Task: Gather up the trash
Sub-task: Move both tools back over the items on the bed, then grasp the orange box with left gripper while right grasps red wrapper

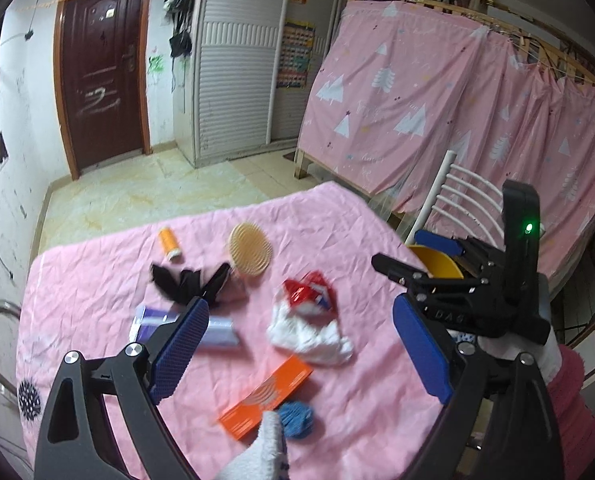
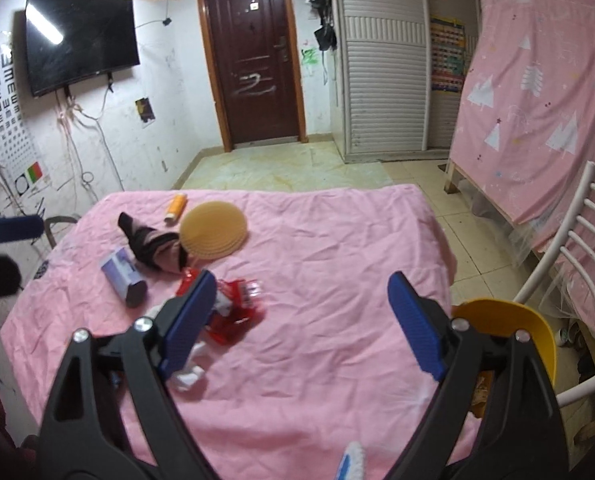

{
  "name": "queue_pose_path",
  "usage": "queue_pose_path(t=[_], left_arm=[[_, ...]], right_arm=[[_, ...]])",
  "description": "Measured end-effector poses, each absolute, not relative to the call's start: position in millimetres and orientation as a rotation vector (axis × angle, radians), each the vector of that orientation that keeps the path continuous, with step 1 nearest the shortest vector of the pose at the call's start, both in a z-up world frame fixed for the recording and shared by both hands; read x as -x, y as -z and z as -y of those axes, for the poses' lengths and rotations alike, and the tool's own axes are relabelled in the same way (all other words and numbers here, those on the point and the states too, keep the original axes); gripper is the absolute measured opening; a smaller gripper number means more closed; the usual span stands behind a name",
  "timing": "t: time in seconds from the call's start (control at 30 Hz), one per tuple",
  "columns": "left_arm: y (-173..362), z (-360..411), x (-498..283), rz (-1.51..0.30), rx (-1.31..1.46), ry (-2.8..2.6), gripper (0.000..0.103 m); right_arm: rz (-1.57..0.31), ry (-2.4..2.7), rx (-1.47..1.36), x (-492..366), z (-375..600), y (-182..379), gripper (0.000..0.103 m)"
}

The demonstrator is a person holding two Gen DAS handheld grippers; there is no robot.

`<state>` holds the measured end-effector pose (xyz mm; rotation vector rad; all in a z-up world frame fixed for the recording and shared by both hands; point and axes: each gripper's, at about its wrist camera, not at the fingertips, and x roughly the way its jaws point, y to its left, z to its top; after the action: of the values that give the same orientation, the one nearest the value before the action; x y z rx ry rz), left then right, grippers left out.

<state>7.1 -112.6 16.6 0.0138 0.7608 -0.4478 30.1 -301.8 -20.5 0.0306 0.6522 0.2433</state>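
With both the left gripper (image 1: 301,344) and right gripper (image 2: 305,320) spread and empty, we judge the crumpled red wrapper (image 1: 307,293) light, crushable and slippery, best pinched across its bunched middle

Both grippers' fingers (image 1: 181,344) (image 2: 413,320) wide apart

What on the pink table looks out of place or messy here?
A crumpled red wrapper lies against wadded white tissue mid-table, loose litter among household items. A dark sock lies bunched up against the tan round brush. Nothing looks spilled or broken.
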Motion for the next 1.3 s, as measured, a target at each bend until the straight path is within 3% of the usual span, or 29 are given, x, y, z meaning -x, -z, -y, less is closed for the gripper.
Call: queue_pose_path(t=[0.33,0.7,0.77,0.83,1.03,1.23,1.3], left_arm=[[20.1,90.0,-9.4,-0.825,-0.028,0.451,0.084],[56.7,124.7,-11.9,-0.851,-0.253,0.498,0.079],[62.2,130.6,-14.0,-0.867,-0.28,0.504,0.075],[68.7,134.6,-18.8,-0.892,-0.296,0.498,0.061],[86.3,137.9,-24.3,-0.922,-0.341,0.469,0.033],[84.0,117.1,-31.2,-0.916,-0.247,0.443,0.015],[80.7,108.6,-32.6,-0.908,-0.212,0.429,0.013]], right_arm=[[-0.693,-0.272,0.014,-37.7,269.4,30.3,0.084],[-0.716,-0.272,0.04,-41.7,253.2,37.6,0.084],[-0.719,-0.273,0.044,-42.2,251.9,38.1,0.084],[-0.721,-0.273,0.046,-42.9,251.1,38.5,0.084],[-0.73,-0.273,0.047,-44.5,250.0,41.0,0.084],[-0.738,-0.286,0.049,-49.3,245.8,43.9,0.084],[-0.741,-0.295,0.061,-50.3,241.3,45.3,0.084]])
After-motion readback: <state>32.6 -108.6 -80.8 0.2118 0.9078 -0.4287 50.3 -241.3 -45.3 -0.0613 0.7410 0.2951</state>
